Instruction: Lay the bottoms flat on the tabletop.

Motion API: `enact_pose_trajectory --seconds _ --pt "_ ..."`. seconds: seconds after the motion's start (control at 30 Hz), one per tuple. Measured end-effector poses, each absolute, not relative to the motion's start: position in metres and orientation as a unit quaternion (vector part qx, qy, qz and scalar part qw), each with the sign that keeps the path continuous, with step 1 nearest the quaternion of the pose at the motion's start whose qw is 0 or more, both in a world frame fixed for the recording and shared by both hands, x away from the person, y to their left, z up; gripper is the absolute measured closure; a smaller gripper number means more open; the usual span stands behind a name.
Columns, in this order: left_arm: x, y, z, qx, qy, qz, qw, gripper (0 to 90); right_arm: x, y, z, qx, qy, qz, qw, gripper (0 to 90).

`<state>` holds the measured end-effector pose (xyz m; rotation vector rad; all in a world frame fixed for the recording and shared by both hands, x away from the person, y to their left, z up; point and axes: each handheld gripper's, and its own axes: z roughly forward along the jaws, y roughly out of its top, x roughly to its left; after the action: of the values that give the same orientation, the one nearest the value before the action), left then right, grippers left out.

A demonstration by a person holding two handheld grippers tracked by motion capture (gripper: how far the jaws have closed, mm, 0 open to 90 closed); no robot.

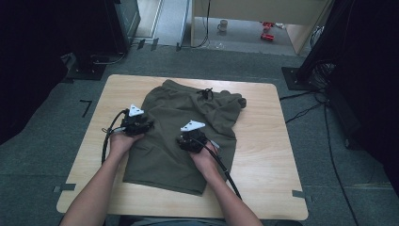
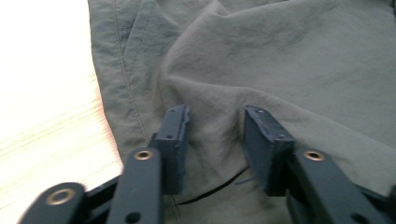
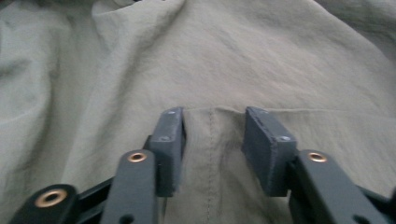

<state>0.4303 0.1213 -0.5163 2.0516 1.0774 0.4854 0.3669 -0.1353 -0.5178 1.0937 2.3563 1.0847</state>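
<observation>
Olive-green shorts [image 1: 188, 136] lying mostly flat on the table, waistband at the far end with a dark drawstring [image 1: 206, 92] showing there. The far right corner is bunched up and folded over. The near part is folded over on itself, hem edge toward the person. Fabric's thin and wrinkly, with a stitched seam [image 2: 125, 79] running along the left edge and another seam [image 3: 212, 154] down the middle fold.

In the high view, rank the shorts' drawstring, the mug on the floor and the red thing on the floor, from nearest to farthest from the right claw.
1. Drawstring, at the waistband, just beyond the right claw.
2. Mug, on the floor past the table.
3. Red thing, floor, far right; nearly as far as the mug, too close to call.
</observation>
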Motion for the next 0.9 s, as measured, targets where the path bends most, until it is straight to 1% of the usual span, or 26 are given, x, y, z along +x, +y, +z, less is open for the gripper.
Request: enact_pose_trajectory --seconds 0.07,0.17,0.23,0.27,0.33,0.43,0.53,0.73,0.9 --pt "0.429 0.122 -0.516 0.802 0.423 0.185 0.38 75.8 0.367 -0.137 -0.517 0.384 0.826 0.378 0.165 66.9" --pt "0.429 0.124 -0.516 0.799 0.426 0.174 0.386 85.7 0.367 -0.141 -0.517 0.385 0.827 0.375 0.167 77.8" --pt "0.428 0.123 -0.516 0.8 0.426 0.175 0.385 89.3 0.367 -0.144 -0.515 0.391 0.828 0.368 0.164 83.8" --pt "0.428 0.122 -0.516 0.801 0.424 0.177 0.383 90.0 0.367 -0.146 -0.514 0.393 0.828 0.366 0.159 84.9" --pt "0.428 0.121 -0.516 0.803 0.424 0.179 0.38 90.0 0.365 -0.15 -0.511 0.401 0.825 0.367 0.155 85.6" --pt "0.431 0.123 -0.514 0.796 0.445 0.159 0.38 90.0 0.361 -0.159 -0.505 0.407 0.817 0.379 0.153 86.0" --pt "0.432 0.126 -0.512 0.795 0.45 0.148 0.378 90.0 0.357 -0.168 -0.498 0.409 0.811 0.387 0.156 86.0" --pt "0.432 0.127 -0.51 0.796 0.45 0.149 0.377 90.0 0.344 -0.193 -0.484 0.424 0.793 0.403 0.168 86.0" --pt "0.432 0.132 -0.505 0.788 0.455 0.152 0.385 90.0 0.335 -0.214 -0.479 0.44 0.782 0.405 0.177 86.0"
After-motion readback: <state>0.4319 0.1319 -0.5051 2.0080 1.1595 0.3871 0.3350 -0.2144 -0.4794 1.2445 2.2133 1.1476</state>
